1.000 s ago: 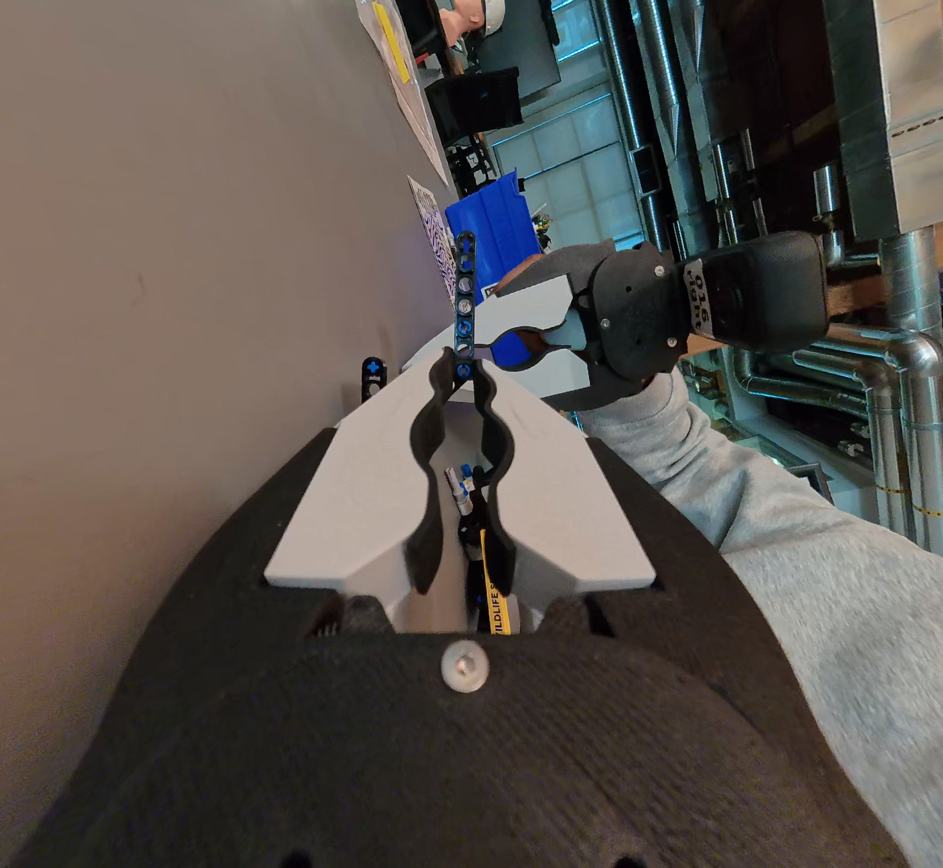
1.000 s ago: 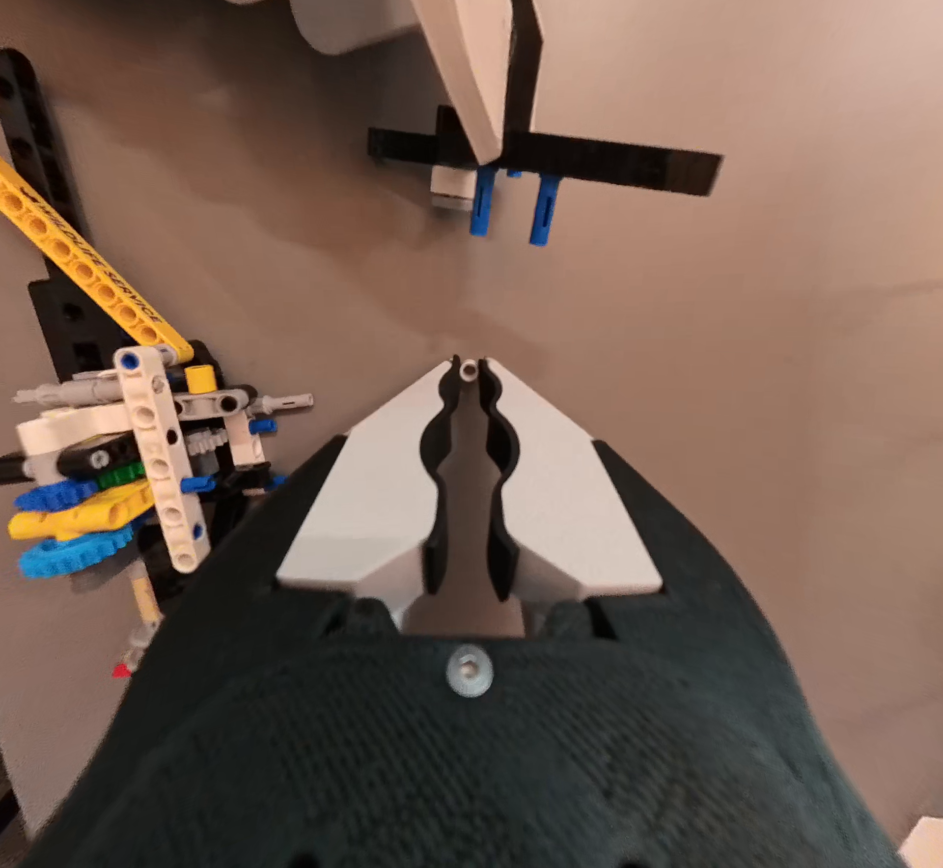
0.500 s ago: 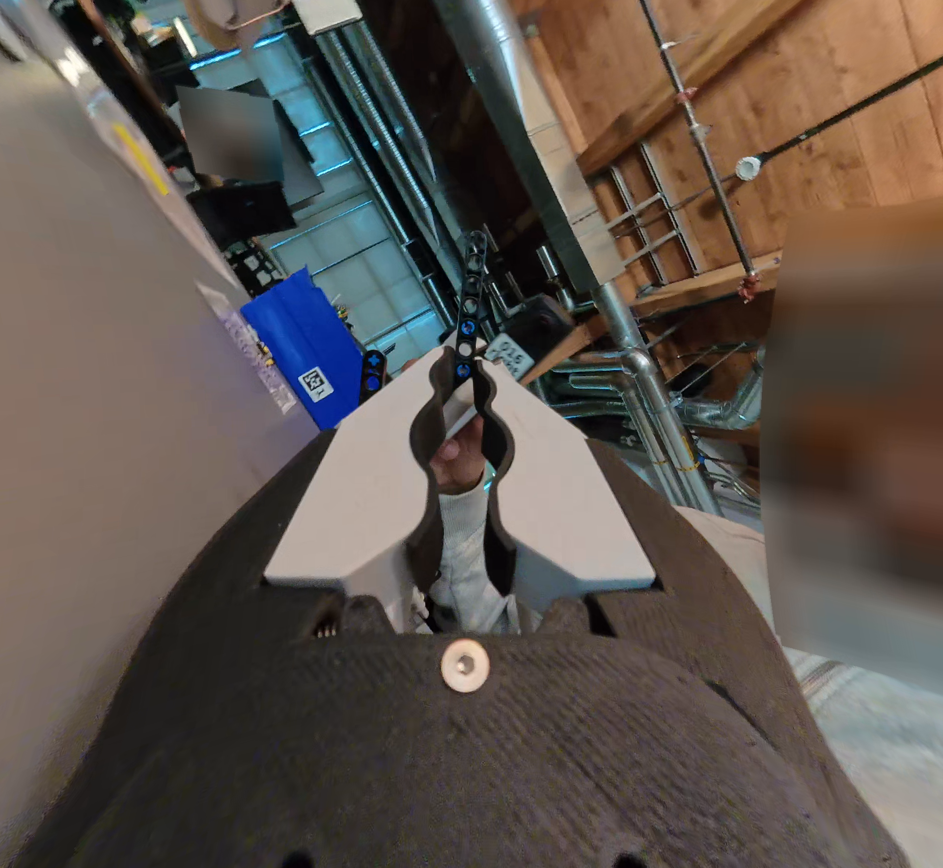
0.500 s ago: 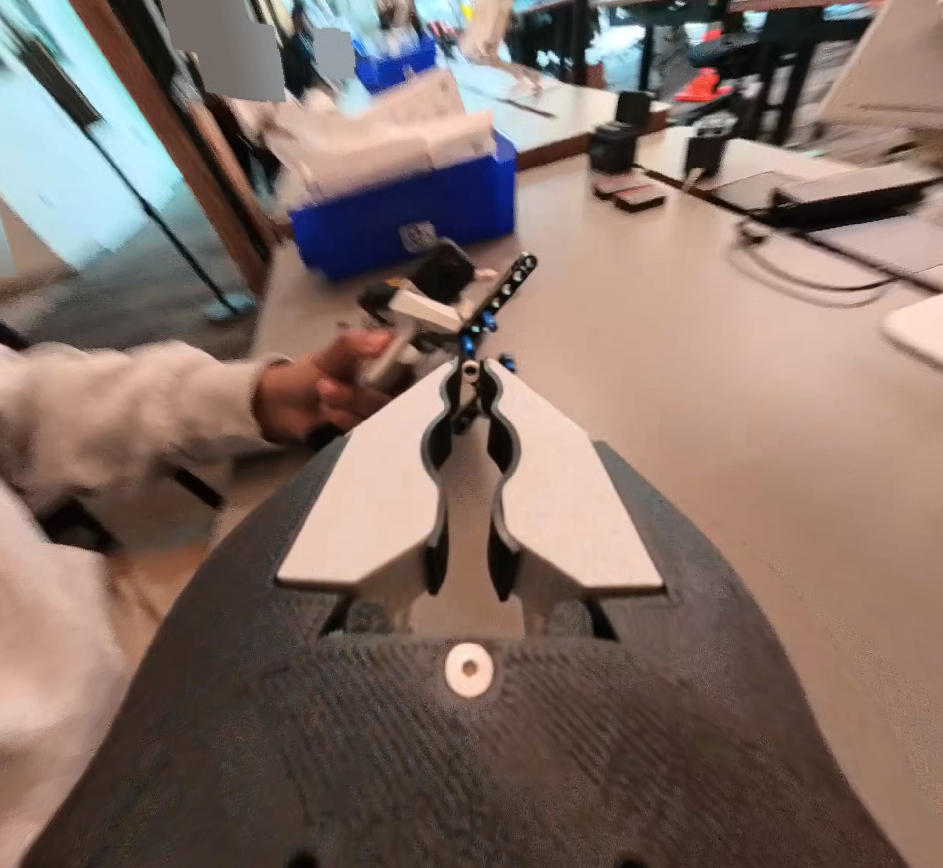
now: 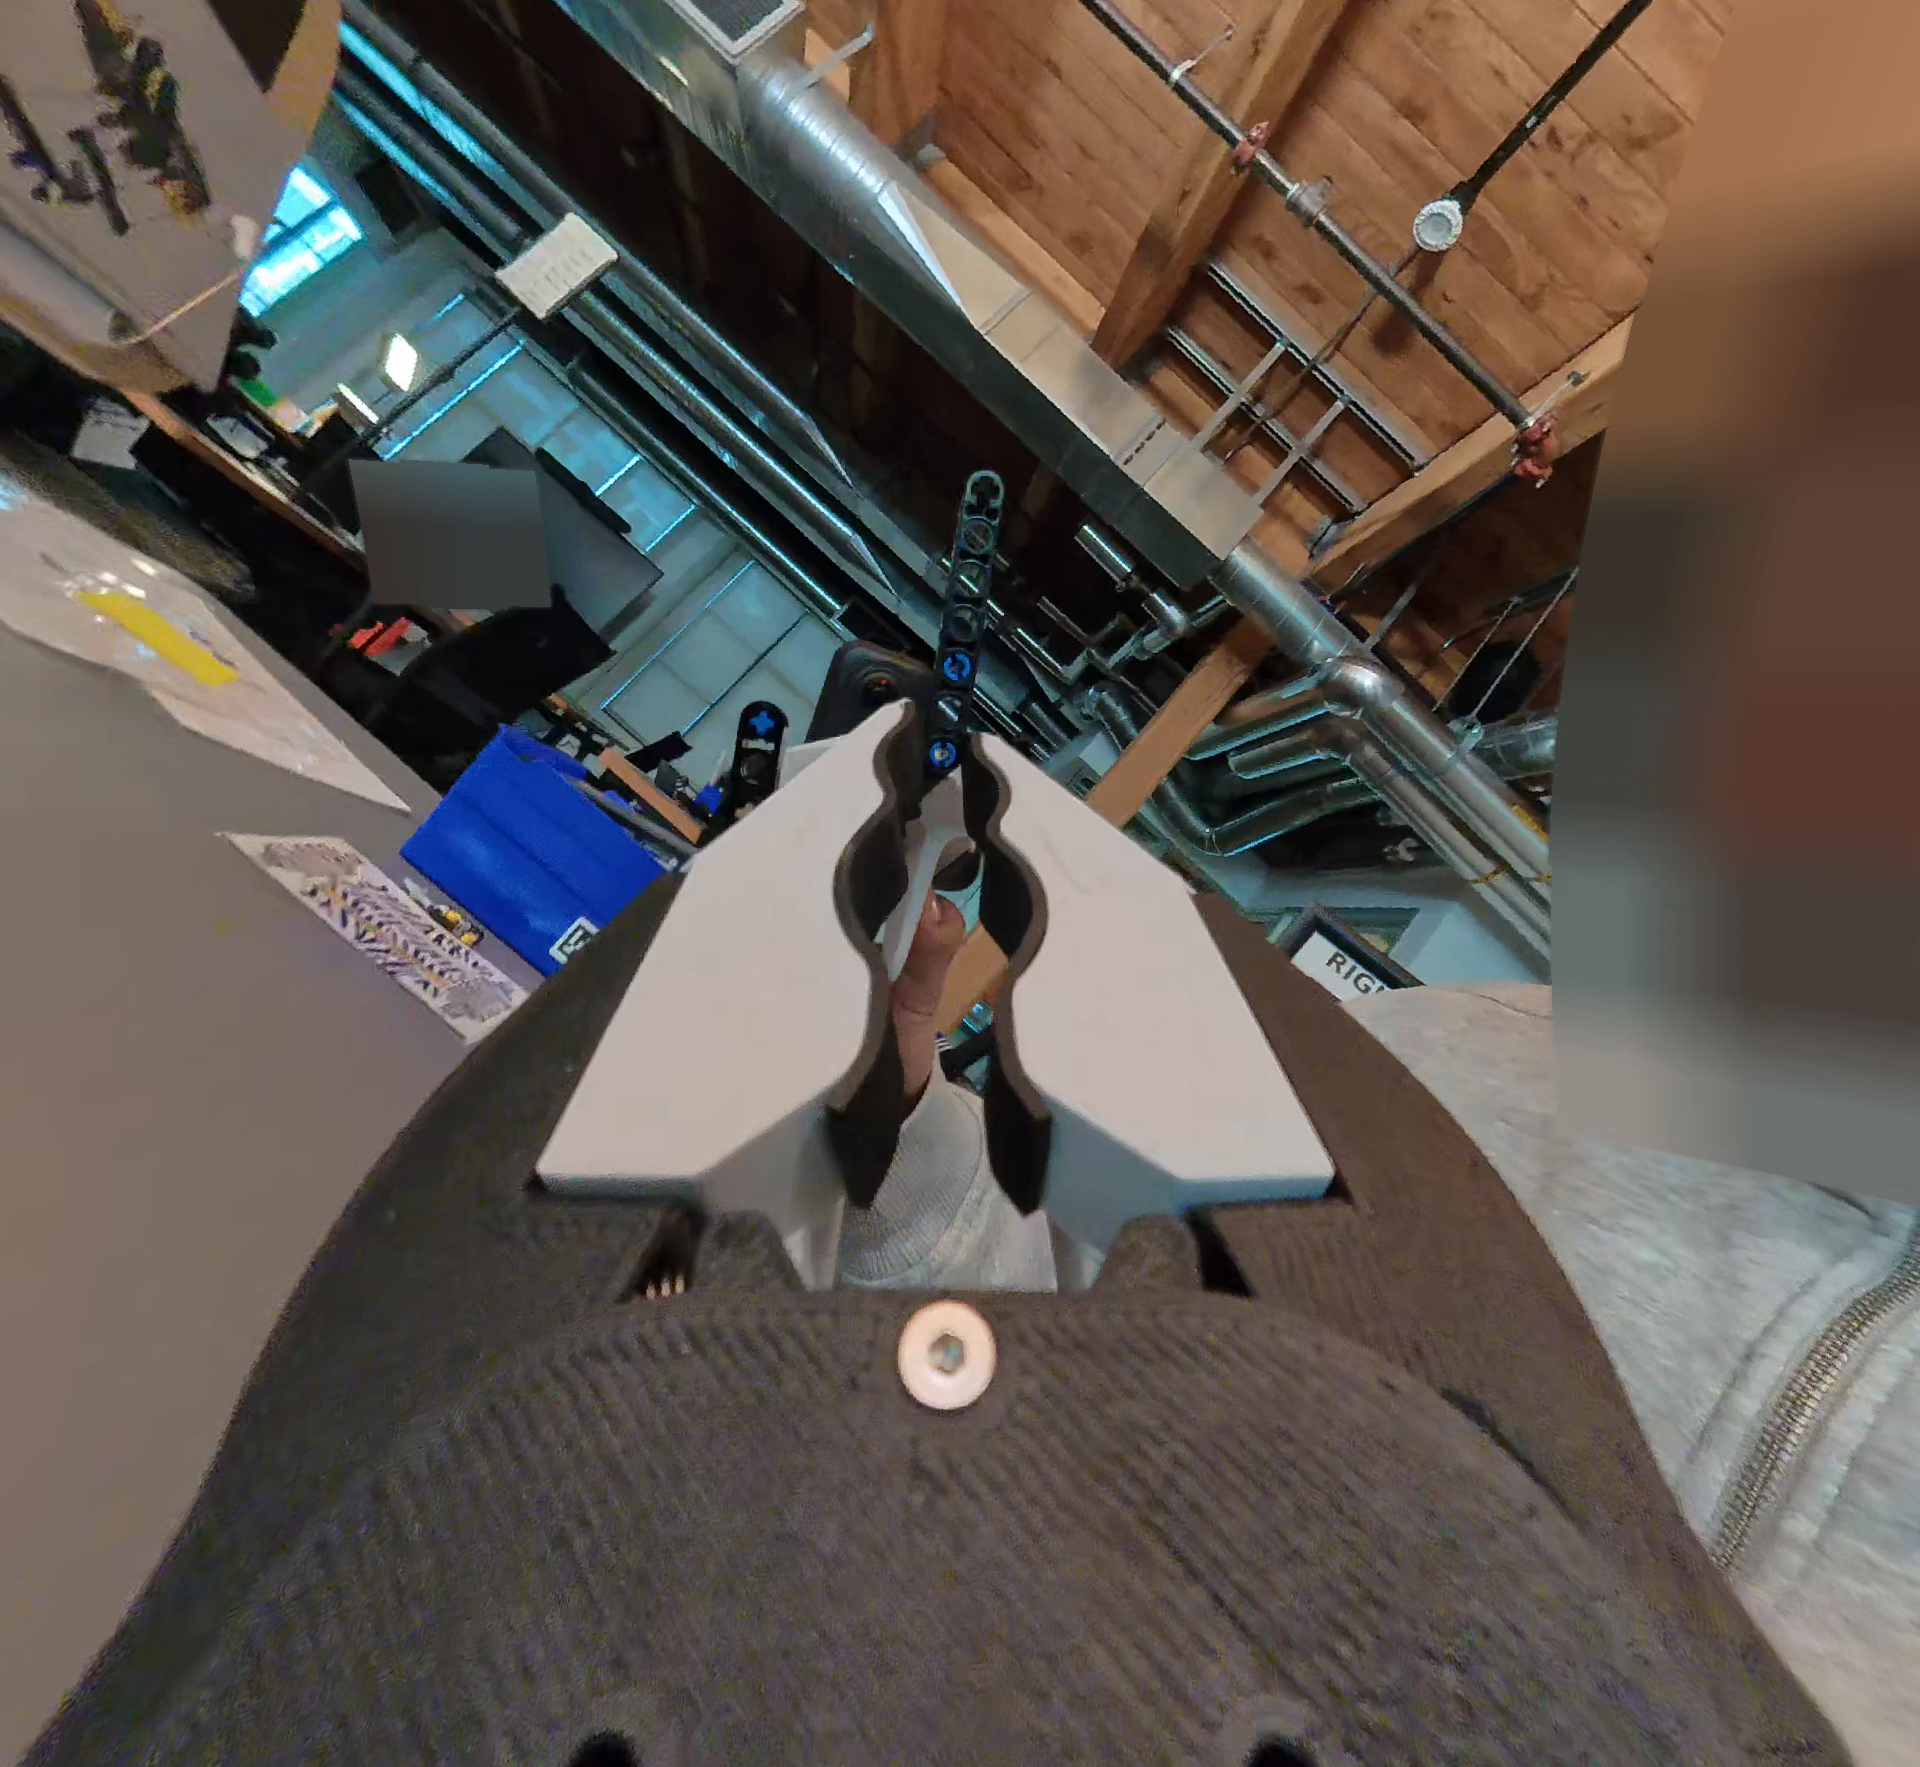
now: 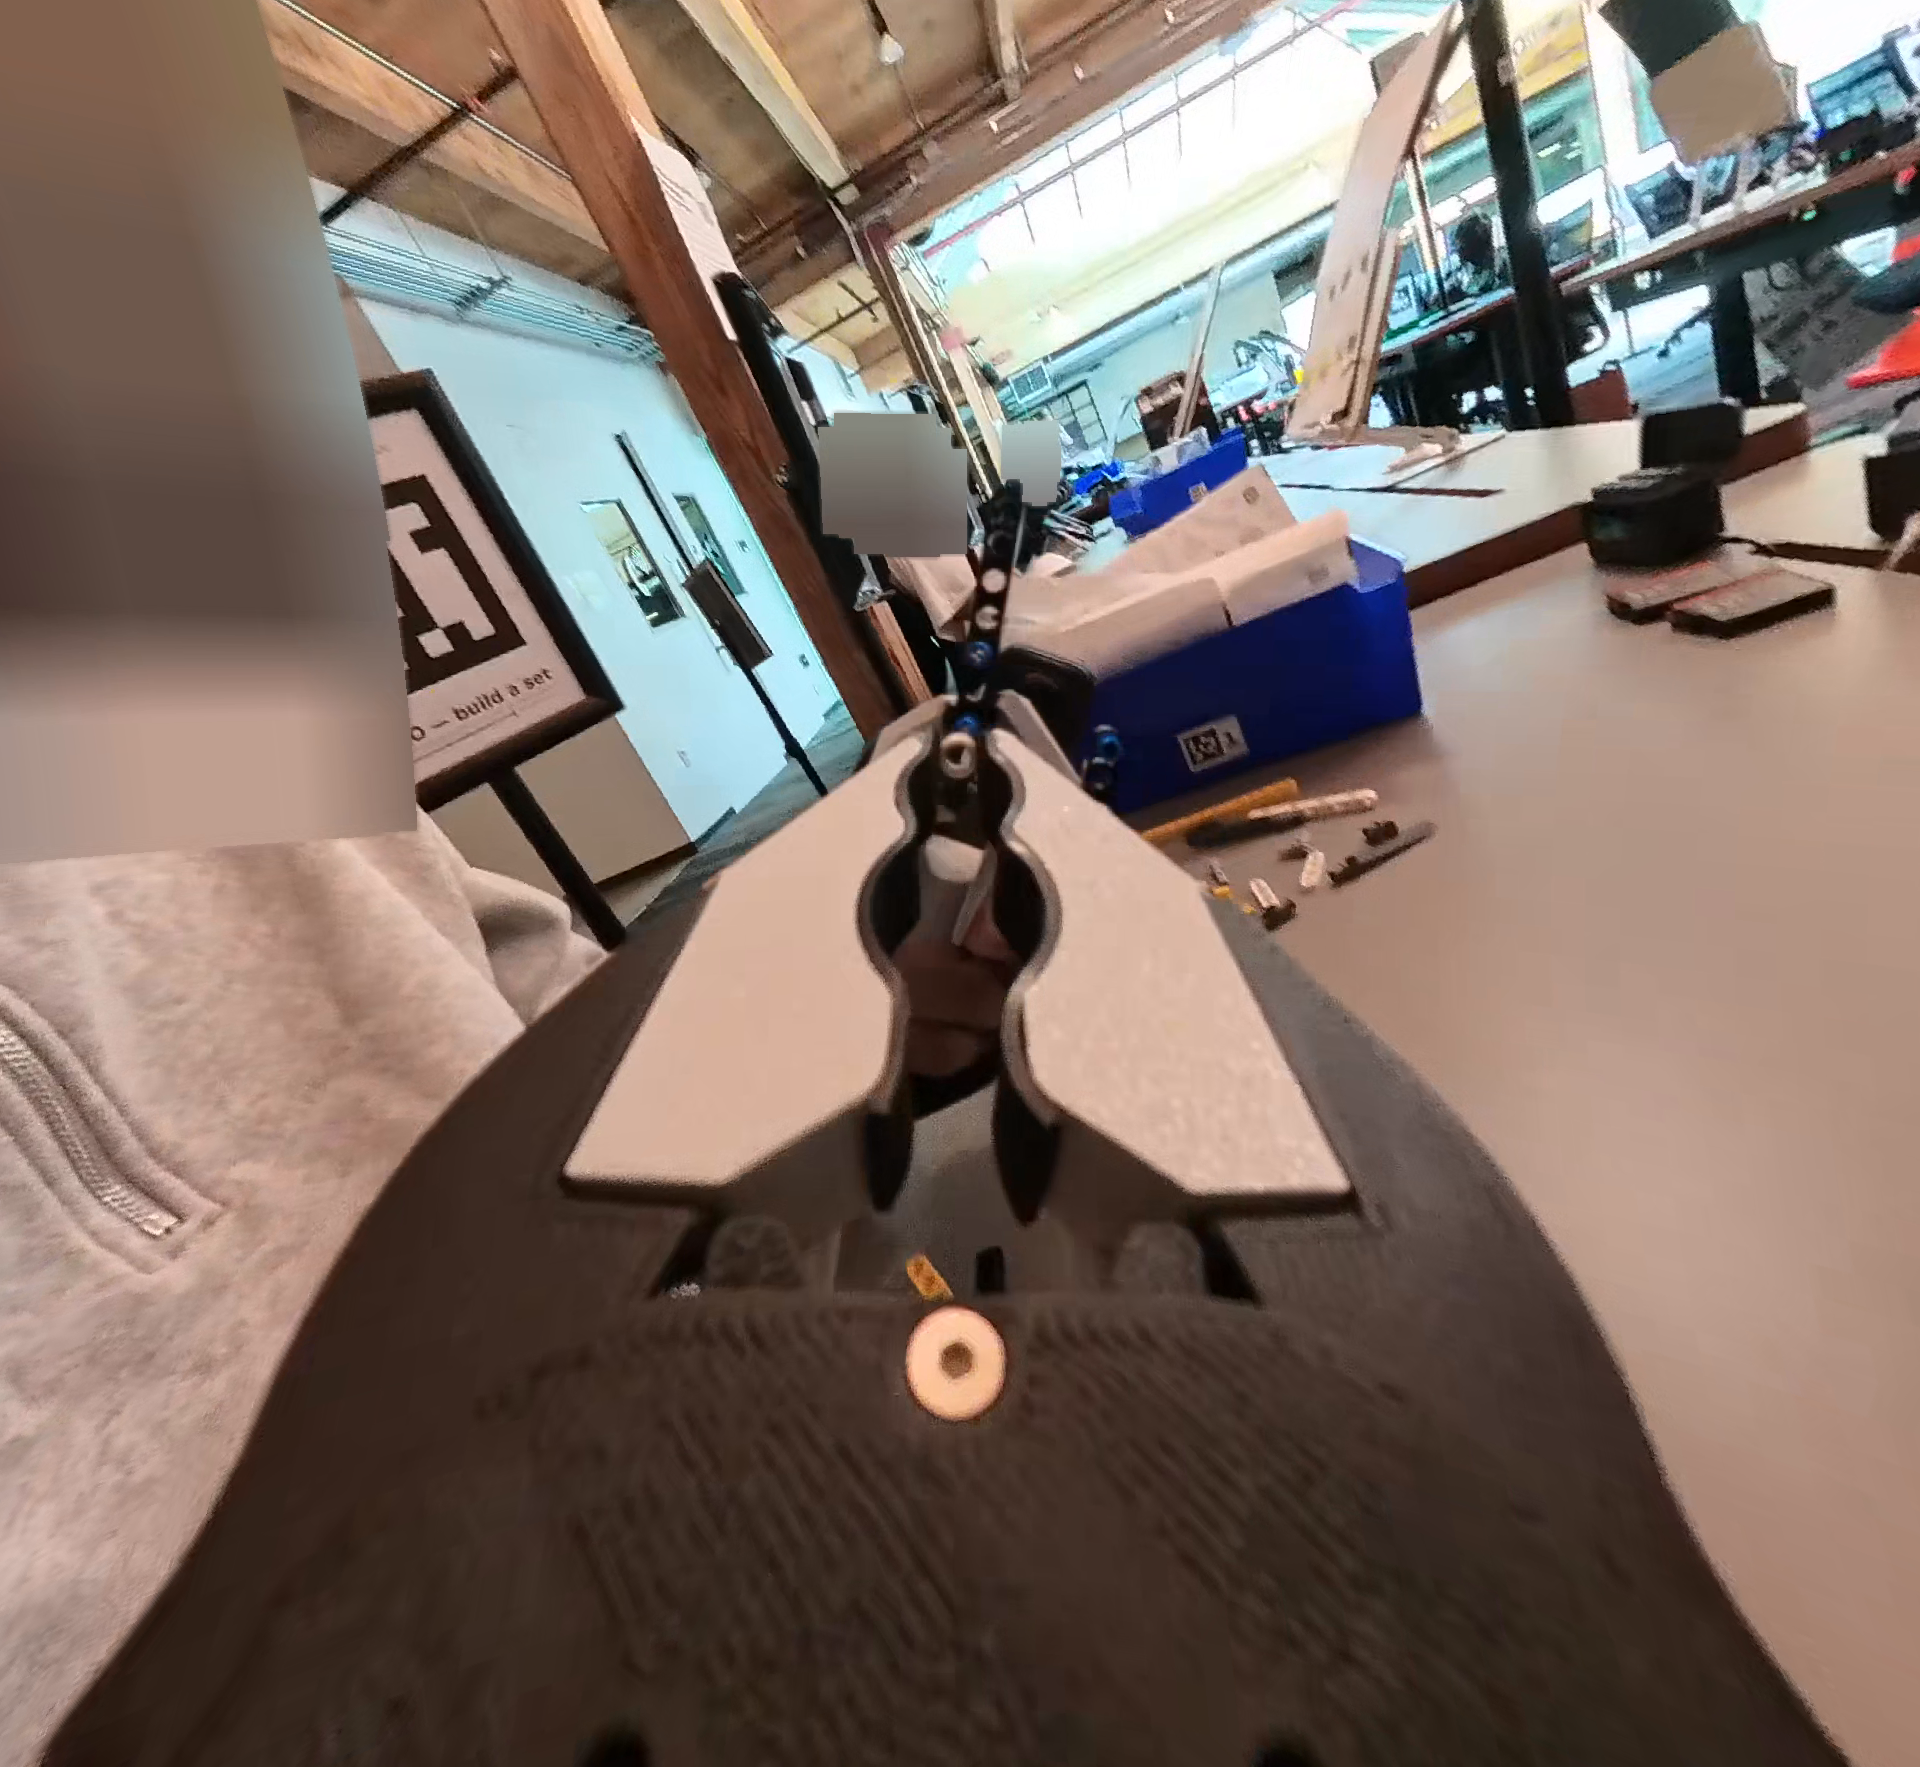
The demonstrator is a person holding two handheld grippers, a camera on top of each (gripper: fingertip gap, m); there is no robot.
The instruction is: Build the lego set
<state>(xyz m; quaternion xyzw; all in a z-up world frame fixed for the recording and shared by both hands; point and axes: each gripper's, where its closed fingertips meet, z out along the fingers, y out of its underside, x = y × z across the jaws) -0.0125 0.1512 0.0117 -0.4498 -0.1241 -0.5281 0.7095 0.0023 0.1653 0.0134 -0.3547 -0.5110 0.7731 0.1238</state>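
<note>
the left gripper (image 5: 943,761) is clenched on the lower end of a black lego beam (image 5: 966,595) with blue pins, held up in the air — the right gripper (image 6: 961,746) pinches a small white pin (image 6: 958,753) right at that beam (image 6: 992,595). loose lego pieces (image 6: 1299,860) lie on the grey table (image 6: 1610,886) before a blue bin (image 6: 1278,678).

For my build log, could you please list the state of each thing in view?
Left claw: shut on the long black holed lego beam, held in the air.
Right claw: shut on a small white lego pin.
Blue plastic bin: open-topped, holding white packets.
</note>
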